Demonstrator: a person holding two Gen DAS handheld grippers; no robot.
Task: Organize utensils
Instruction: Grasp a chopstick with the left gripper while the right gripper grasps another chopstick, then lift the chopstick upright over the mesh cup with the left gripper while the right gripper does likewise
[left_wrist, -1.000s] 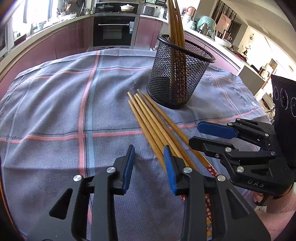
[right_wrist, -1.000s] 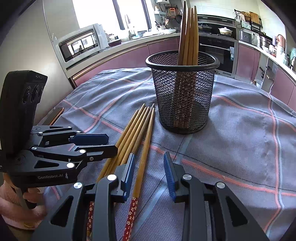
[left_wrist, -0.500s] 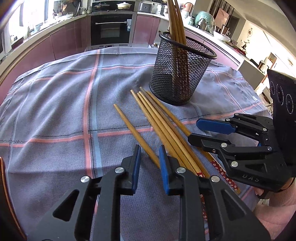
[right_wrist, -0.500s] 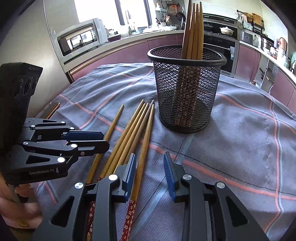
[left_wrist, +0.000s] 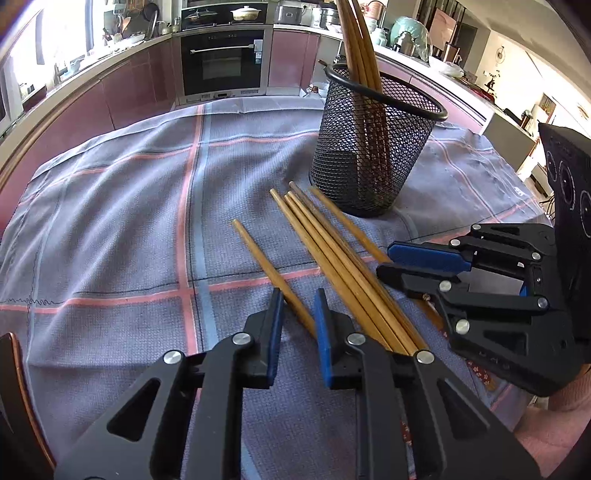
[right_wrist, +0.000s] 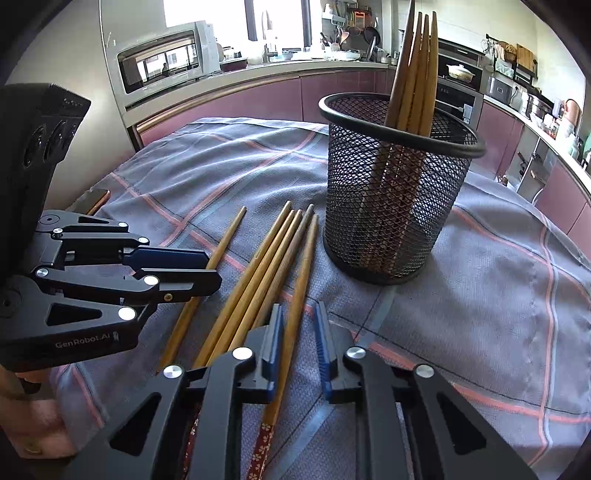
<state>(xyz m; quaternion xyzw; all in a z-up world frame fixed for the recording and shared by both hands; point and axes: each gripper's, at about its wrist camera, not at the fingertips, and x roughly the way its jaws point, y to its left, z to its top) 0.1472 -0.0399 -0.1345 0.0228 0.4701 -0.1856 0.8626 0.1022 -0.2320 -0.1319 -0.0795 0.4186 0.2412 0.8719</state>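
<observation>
left gripper (left_wrist: 298, 314): jaws were closing around one lone chopstick (left_wrist: 271, 271) that lay off to the side of the rest; the stick sat between the blue pads, and I couldn't tell if they were actually squeezing it yet.
right gripper (right_wrist: 297, 326): narrowed down on the outermost chopstick (right_wrist: 303, 280) of the bundle, the one nearest the cup; the stick ran right between the pads, looked pinched.
bundle of chopsticks (right_wrist: 258, 273): flat on the bench between the two grippers, tips pointing away toward the cup.
mesh cup (right_wrist: 391, 192): black wire, upright, just ahead of the right gripper and ahead-right of the left one; a few chopsticks (right_wrist: 415, 74) stood in it already, leaning on the rim.
cloth (left_wrist: 129, 221): grey-blue with pink stripes, covering the bench under everything.
background: oven (left_wrist: 223, 61) and pinkish cabinets well beyond the cup.
</observation>
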